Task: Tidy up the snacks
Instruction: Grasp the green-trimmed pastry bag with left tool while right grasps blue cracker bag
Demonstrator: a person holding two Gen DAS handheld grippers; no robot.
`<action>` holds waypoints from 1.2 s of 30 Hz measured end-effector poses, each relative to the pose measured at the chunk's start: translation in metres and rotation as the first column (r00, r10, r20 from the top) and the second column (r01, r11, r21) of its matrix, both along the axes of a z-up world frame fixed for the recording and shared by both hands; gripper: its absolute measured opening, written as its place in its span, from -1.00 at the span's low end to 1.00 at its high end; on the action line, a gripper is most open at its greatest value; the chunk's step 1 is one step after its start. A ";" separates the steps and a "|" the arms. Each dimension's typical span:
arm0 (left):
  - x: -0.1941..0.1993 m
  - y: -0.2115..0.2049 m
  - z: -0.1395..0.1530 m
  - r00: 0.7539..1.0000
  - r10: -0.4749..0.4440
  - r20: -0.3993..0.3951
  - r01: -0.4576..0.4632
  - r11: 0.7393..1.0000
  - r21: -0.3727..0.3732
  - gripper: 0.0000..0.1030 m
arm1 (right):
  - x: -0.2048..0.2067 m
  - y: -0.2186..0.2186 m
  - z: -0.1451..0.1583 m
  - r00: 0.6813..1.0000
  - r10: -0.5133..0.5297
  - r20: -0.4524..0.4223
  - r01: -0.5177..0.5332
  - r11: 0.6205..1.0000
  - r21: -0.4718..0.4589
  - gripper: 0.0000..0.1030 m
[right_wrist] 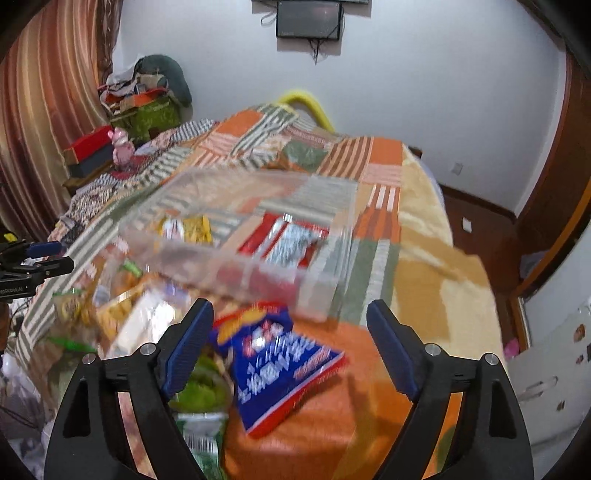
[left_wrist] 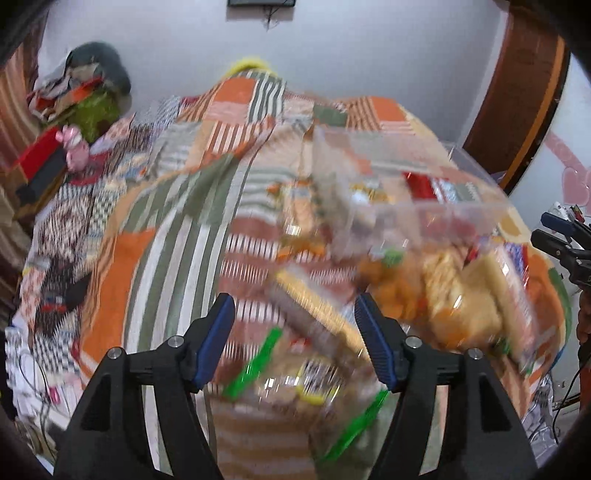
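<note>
A clear plastic bin (right_wrist: 258, 236) lies on the patchwork bed, holding a red-and-silver packet (right_wrist: 291, 236) and a yellow packet (right_wrist: 188, 229); it also shows in the left wrist view (left_wrist: 406, 192). A heap of snack bags (left_wrist: 443, 291) lies in front of it. My left gripper (left_wrist: 294, 306) is open above a long cracker pack (left_wrist: 317, 317) and a green-sealed bag (left_wrist: 295, 376). My right gripper (right_wrist: 290, 314) is open above a blue-and-red snack bag (right_wrist: 280, 362). Both views are blurred.
The bed's patchwork cover (left_wrist: 177, 236) stretches to the left. A pink toy (right_wrist: 122, 147), boxes and a clothes pile (right_wrist: 147, 96) sit at the far left. A white wall with a screen (right_wrist: 308, 18) stands behind. A brown door frame (right_wrist: 554, 206) is at the right.
</note>
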State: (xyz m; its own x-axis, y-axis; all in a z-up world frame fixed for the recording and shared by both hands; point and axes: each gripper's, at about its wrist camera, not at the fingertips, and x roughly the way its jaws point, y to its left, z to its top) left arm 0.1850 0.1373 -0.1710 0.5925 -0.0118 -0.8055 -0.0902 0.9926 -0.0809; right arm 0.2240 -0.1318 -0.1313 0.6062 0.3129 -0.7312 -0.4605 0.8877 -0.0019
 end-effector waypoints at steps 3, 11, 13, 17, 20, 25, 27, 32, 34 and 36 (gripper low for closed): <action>-0.011 0.003 -0.017 0.999 0.014 -0.041 -0.015 1.000 -0.011 0.30 | -0.001 0.003 -0.015 0.999 0.012 -0.036 -0.013 1.000 -0.017 0.62; -0.024 0.009 -0.038 0.998 0.054 -0.039 -0.056 0.997 -0.055 0.58 | 0.006 0.007 -0.036 0.997 0.002 -0.072 -0.006 0.999 -0.054 0.68; -0.021 0.008 -0.046 0.996 0.041 -0.080 -0.047 0.996 -0.077 0.60 | 0.009 0.008 -0.037 0.997 0.001 -0.079 -0.005 0.999 -0.048 0.74; -0.020 -0.005 -0.063 0.994 0.018 -0.112 -0.021 1.000 -0.022 0.60 | 0.013 0.011 -0.043 0.996 0.001 -0.093 -0.005 0.999 -0.039 0.81; -0.023 -0.001 -0.064 0.994 0.032 -0.101 -0.037 0.998 -0.045 0.59 | 0.017 0.013 -0.049 0.993 -0.001 -0.116 -0.003 0.999 -0.034 0.82; -0.021 0.005 -0.062 0.996 0.038 -0.085 -0.044 0.996 -0.074 0.18 | 0.020 0.011 -0.053 0.989 0.003 -0.145 -0.004 1.000 -0.008 0.81; -0.020 0.006 -0.060 0.996 0.039 -0.075 -0.044 0.996 -0.075 0.06 | 0.019 0.009 -0.053 0.990 0.002 -0.141 -0.002 1.000 -0.001 0.75; -0.023 0.000 -0.053 0.998 0.042 -0.048 -0.044 0.998 -0.035 -0.07 | 0.009 0.006 -0.048 0.992 0.023 -0.121 -0.025 1.000 -0.010 0.16; -0.026 -0.001 -0.048 0.998 0.047 -0.036 -0.047 0.999 -0.025 -0.08 | 0.006 0.003 -0.047 0.993 0.027 -0.119 -0.028 1.000 -0.002 0.15; -0.031 0.000 -0.041 0.999 0.049 -0.019 -0.050 0.999 -0.021 -0.08 | 0.003 -0.001 -0.045 0.993 0.021 -0.116 -0.021 1.000 0.006 0.13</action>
State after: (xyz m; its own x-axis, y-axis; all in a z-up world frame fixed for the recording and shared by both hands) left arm 0.1545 0.1370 -0.2122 0.5781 -0.0001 -0.8159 -0.1408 0.9850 -0.0999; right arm 0.2268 -0.1330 -0.1766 0.5102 0.3281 -0.7950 -0.4756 0.8778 0.0570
